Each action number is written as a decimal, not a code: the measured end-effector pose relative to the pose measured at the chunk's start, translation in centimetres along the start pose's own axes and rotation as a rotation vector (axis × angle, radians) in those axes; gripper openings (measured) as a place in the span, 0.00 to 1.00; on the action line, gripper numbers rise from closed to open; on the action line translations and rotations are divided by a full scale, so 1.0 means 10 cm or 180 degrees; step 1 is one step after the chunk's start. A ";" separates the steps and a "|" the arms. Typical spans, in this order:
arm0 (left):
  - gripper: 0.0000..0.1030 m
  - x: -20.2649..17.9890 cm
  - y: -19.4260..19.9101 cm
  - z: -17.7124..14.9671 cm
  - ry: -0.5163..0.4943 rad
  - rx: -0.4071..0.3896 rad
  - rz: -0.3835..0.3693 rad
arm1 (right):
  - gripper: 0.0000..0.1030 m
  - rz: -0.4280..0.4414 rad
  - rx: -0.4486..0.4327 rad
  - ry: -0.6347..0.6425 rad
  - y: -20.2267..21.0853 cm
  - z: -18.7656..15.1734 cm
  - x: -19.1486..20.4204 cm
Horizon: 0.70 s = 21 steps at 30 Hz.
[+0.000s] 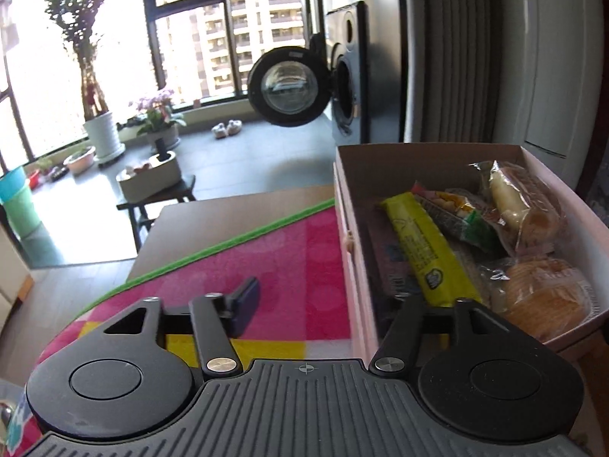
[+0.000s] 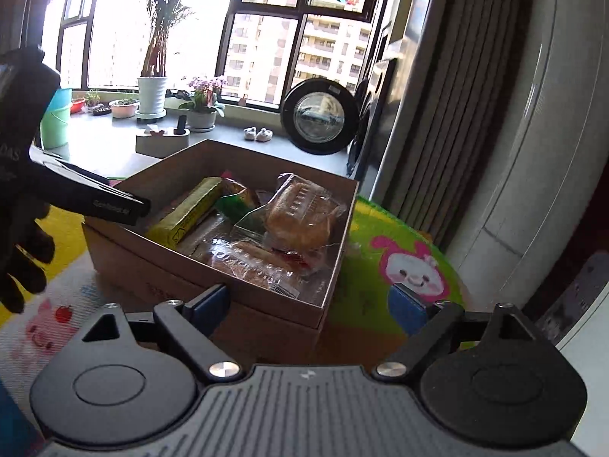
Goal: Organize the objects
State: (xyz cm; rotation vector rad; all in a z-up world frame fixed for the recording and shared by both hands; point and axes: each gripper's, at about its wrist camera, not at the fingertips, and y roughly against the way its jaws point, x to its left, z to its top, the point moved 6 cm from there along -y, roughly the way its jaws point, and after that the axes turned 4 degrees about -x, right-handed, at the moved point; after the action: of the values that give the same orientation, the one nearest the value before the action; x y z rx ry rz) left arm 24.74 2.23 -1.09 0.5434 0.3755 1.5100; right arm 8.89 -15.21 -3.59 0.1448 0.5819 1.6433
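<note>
Box [image 2: 213, 266]: open cardboard, sitting on colourful mat [image 1: 289, 259]; landmark for all below.
Contents: yellow snack bar [image 1: 426, 255], wrapped bread [image 2: 300, 217], other pkts lying inside box.
L gripper [image 1: 327, 304]: jaws standing wide apart, holding nothing; straddling box's near-left wall, one finger over mat, other inside box beside yellow snack bar.
R gripper [image 2: 312, 304]: jaws spread wide, empty; hovering just in front of box's near corner, w/ bread pkts just beyond.
Gloved hand [image 2: 23, 259]: showing left of box.

left gripper [image 1: 327, 301] jaws spread wide, right gripper [image 2: 310, 304] jaws spread wide
</note>
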 end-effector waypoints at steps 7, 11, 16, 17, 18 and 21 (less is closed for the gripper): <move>0.90 0.27 0.10 0.11 0.0252 -0.0050 0.0071 | 0.94 -0.0084 -0.0034 -0.0023 0.16 0.07 0.11; 0.88 0.24 0.64 0.09 0.0121 -0.0357 0.0097 | 1.00 0.0074 0.0044 -0.0398 0.55 -0.06 0.11; 0.88 0.11 1.48 -0.36 0.0252 -0.0521 -0.0181 | 1.00 0.0161 0.0219 -0.0688 0.93 -0.46 0.31; 0.88 0.06 1.57 -0.52 0.0255 -0.0467 -0.0257 | 1.00 0.0151 0.0237 -0.0691 0.96 -0.55 0.36; 0.88 0.00 1.62 -0.66 0.0251 -0.0403 -0.0306 | 1.00 0.0122 0.0279 -0.0684 0.96 -0.63 0.40; 0.88 -0.18 1.63 -1.09 0.0220 -0.0109 -0.0422 | 1.00 0.0022 0.0453 -0.0683 0.86 -0.83 0.45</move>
State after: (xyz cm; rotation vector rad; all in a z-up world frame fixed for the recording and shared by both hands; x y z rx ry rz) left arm 5.03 1.22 -1.29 0.4317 0.4302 1.4071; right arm -3.04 -13.73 -7.95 0.4225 0.5336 1.5684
